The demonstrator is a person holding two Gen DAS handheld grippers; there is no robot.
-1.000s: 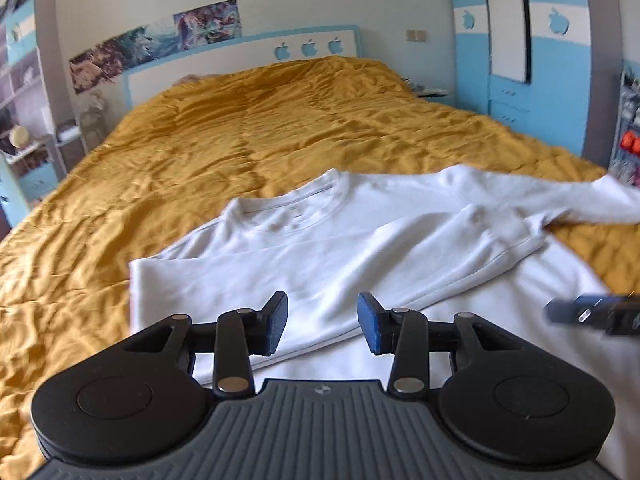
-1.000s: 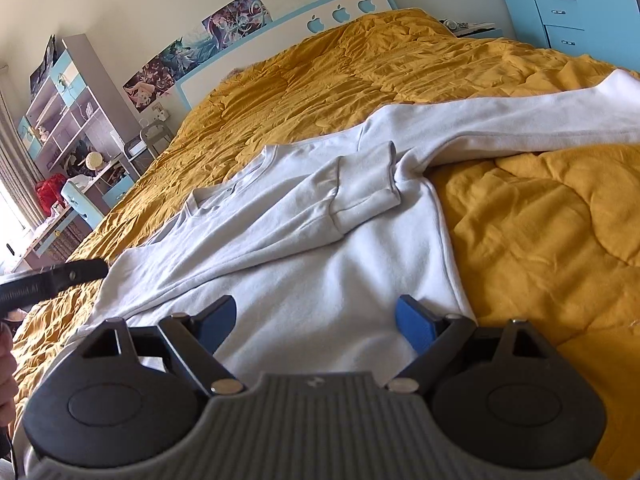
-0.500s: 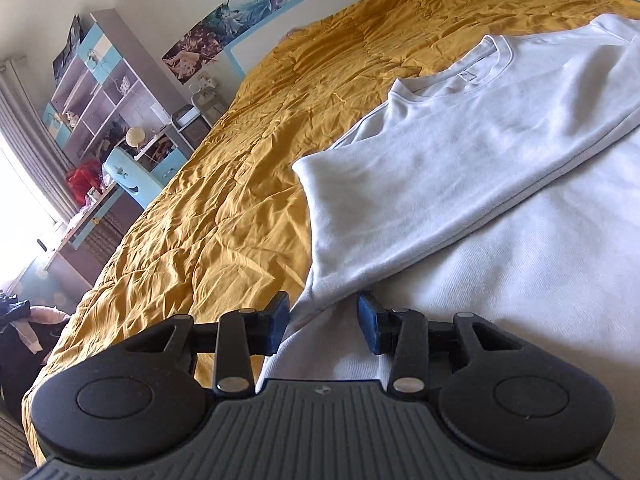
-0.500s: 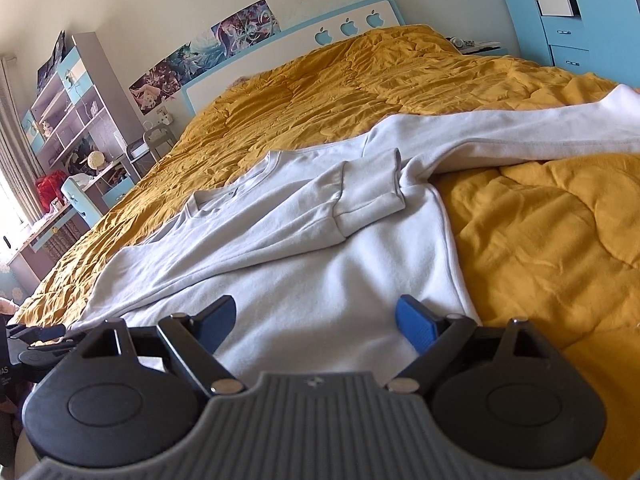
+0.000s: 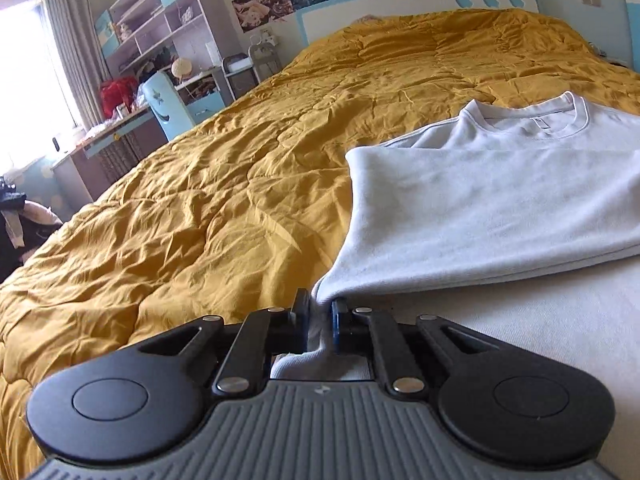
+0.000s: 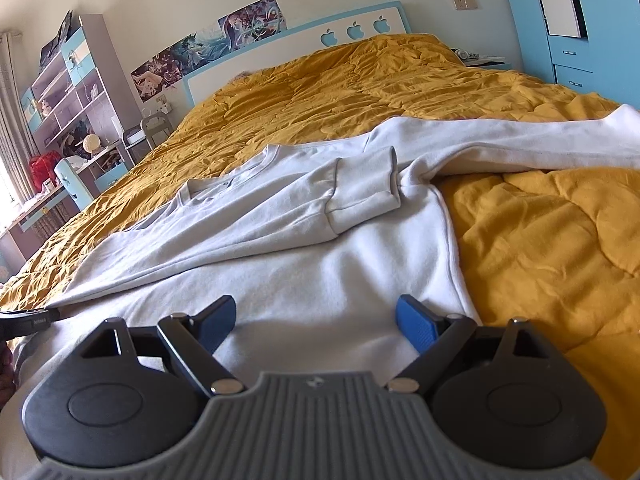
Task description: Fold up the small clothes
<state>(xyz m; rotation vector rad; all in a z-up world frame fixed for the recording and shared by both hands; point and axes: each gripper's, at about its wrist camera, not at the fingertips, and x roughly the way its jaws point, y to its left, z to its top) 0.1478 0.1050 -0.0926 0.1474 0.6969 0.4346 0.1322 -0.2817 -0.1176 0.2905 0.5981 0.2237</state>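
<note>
Sweatshirt (image 5: 500,200): white, long-sleeved, spread on a mustard bedspread (image 5: 200,200) near the foot of the bed, toward its right half.

Compared with half a second ago: left gripper (image 5: 320,312) no longer parted around the garment's left edge; jaws just closed, now narrow, pinching a bunched corner of white fabric between the blue pads. Pulls that corner into a small peak, with cloth gathered behind the fingers. Seen lower and closer to the fabric than a second ago, and facing the left side of the bed rather than across the chest. Right gripper (image 6: 316,320) much as before: spread wide over the hem area near the right side seam, nothing between the pads.

Runs lengthwise along the bed, ribbed collar toward the headboard (image 5: 420,4), hem toward the foot. Left sleeve folded across the chest, its cuff ending near the right side seam; right sleeve stretched out toward the bed's right edge.

Soft, matte knit, thick enough to show doubled layers at the folded left edge. Quilted, crinkled, slightly shiny cover beneath. White and blue headboard with apple cut-outs; shelving (image 5: 160,20) beyond the left edge, blue wardrobe (image 6: 580,20) beyond the right.
</note>
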